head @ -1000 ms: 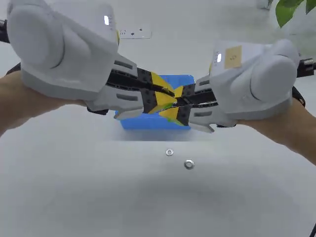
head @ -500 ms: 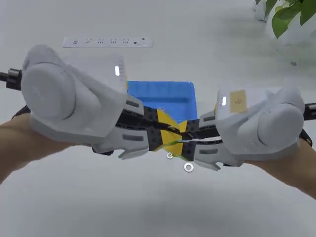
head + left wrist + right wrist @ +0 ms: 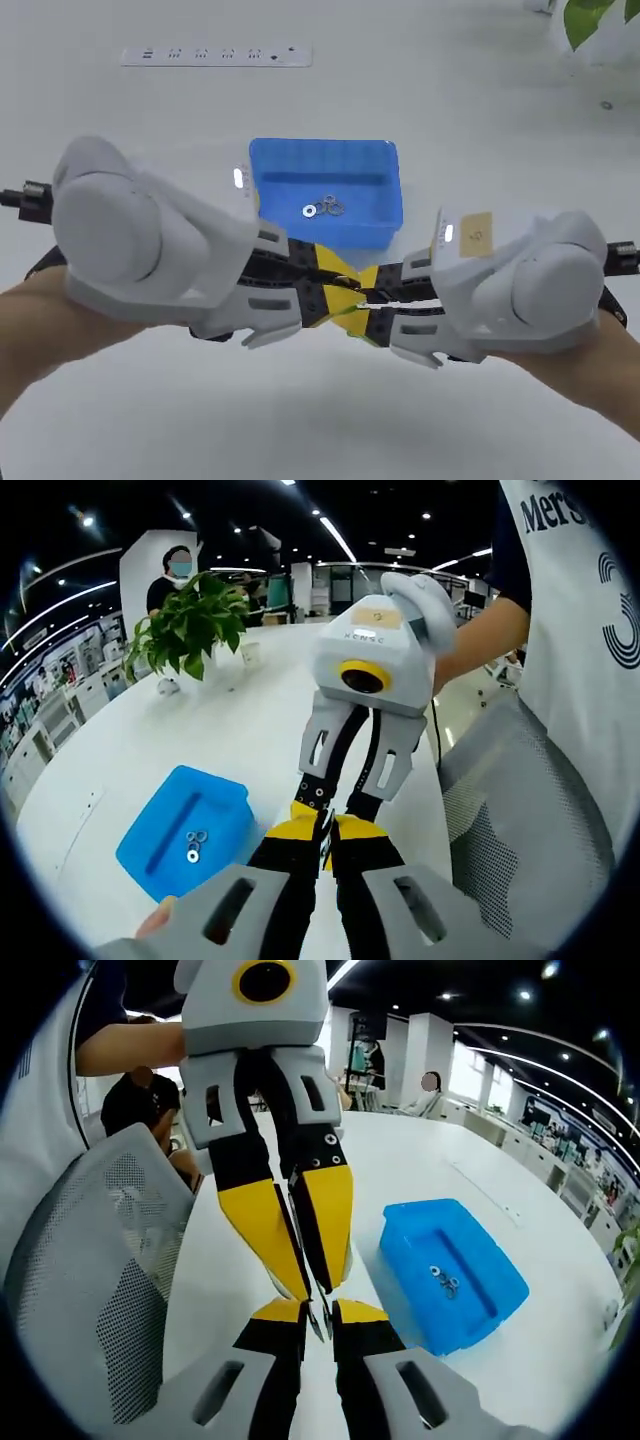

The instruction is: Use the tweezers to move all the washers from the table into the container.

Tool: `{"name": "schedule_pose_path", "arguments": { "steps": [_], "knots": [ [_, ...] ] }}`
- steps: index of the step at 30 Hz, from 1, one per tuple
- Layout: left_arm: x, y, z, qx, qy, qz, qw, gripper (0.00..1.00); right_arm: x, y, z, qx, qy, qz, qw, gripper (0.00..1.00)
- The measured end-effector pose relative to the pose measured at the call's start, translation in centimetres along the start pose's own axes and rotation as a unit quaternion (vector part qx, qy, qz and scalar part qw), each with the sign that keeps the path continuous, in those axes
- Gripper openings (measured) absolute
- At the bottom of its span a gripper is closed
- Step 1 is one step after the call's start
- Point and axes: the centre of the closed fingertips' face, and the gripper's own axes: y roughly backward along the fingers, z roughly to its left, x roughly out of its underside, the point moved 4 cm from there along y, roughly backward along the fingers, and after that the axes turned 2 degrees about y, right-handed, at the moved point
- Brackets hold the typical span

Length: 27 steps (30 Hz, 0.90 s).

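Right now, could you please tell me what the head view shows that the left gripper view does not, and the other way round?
The head view adds the white power strip lying on the table beyond the container. The left gripper view adds a mesh chair back, the person's white shirt and the ceiling lights. Both share the blue container with washers inside, the leafy plant, and the right hand-held gripper meeting the left hand-held gripper tip to tip.
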Motion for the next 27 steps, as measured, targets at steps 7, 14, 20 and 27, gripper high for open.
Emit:
{"name": "schedule_pose_path", "arguments": {
  "steps": [7, 14, 20, 27],
  "knots": [
    [0.5, -0.6, 1.1, -0.001, 0.005, 0.004, 1.0000, 0.08, 0.5, -0.4, -0.9, 0.006, 0.001, 0.004, 1.0000, 0.11],
    [0.6, -0.9, 2.2, -0.007, 0.008, 0.008, 0.9999, 0.08, 0.7, -0.9, -2.0, 0.010, -0.004, 0.002, 0.9999, 0.12],
    [0.9, -1.1, 2.9, -0.013, 0.001, 0.015, 0.9998, 0.08, 0.7, -1.5, -2.5, 0.009, -0.008, -0.001, 0.9999, 0.12],
    [0.9, -1.4, 3.1, -0.016, 0.003, 0.017, 0.9997, 0.08, 1.0, -1.7, -2.8, 0.008, -0.013, -0.002, 0.9999, 0.12]
  ]
}}
